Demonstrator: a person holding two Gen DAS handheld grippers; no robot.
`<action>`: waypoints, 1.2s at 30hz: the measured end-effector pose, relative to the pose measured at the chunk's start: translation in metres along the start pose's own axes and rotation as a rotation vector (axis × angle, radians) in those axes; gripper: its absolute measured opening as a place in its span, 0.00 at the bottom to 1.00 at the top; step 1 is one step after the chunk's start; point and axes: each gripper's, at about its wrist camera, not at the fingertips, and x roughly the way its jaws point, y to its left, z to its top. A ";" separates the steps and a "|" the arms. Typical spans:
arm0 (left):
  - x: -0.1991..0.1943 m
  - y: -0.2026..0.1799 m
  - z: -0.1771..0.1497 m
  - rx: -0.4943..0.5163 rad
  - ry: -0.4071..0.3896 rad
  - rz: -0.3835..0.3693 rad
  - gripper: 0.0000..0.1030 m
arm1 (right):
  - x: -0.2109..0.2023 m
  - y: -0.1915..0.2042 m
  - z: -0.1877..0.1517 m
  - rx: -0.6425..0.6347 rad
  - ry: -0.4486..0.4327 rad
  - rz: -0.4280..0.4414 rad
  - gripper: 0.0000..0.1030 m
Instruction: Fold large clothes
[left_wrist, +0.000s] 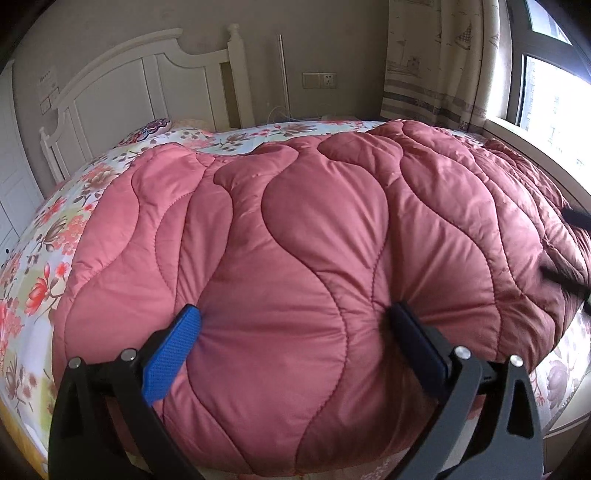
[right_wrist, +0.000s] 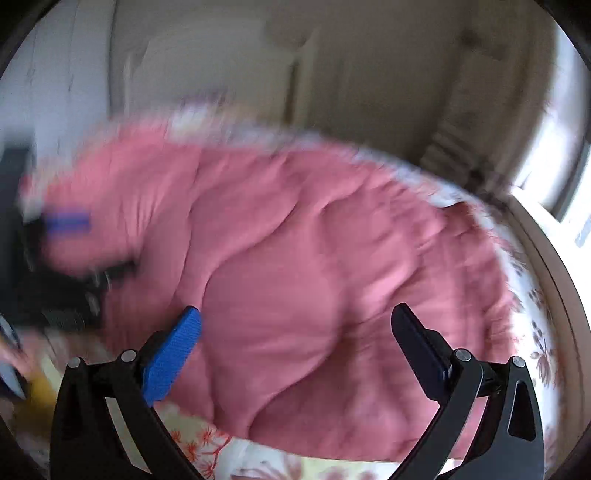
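A large pink quilted comforter (left_wrist: 295, 229) lies folded on the bed. My left gripper (left_wrist: 295, 317) is open, its fingers pressed into the comforter's near edge, one on each side of a bulge of padding. The right wrist view is blurred by motion; the comforter (right_wrist: 295, 258) fills it. My right gripper (right_wrist: 295, 321) is open and empty just above the comforter's near right part. The left gripper (right_wrist: 66, 221) shows at the left of that view, and the right gripper's dark fingers (left_wrist: 576, 218) show at the right edge of the left wrist view.
The floral bedsheet (left_wrist: 40, 266) shows around the comforter. A white headboard (left_wrist: 140, 81) stands at the back left. A curtain (left_wrist: 439, 59) and a window (left_wrist: 554, 103) are at the right. A wall socket (left_wrist: 320, 80) is behind the bed.
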 end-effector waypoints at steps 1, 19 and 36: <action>0.000 0.000 0.000 0.001 0.000 0.000 0.98 | 0.006 0.004 -0.002 -0.007 -0.002 -0.013 0.96; 0.001 0.002 0.000 -0.004 -0.001 -0.006 0.98 | -0.013 -0.081 -0.017 0.298 -0.037 -0.022 0.96; 0.020 0.107 -0.001 -0.256 0.066 0.035 0.98 | -0.082 -0.108 -0.111 0.556 -0.072 0.294 0.96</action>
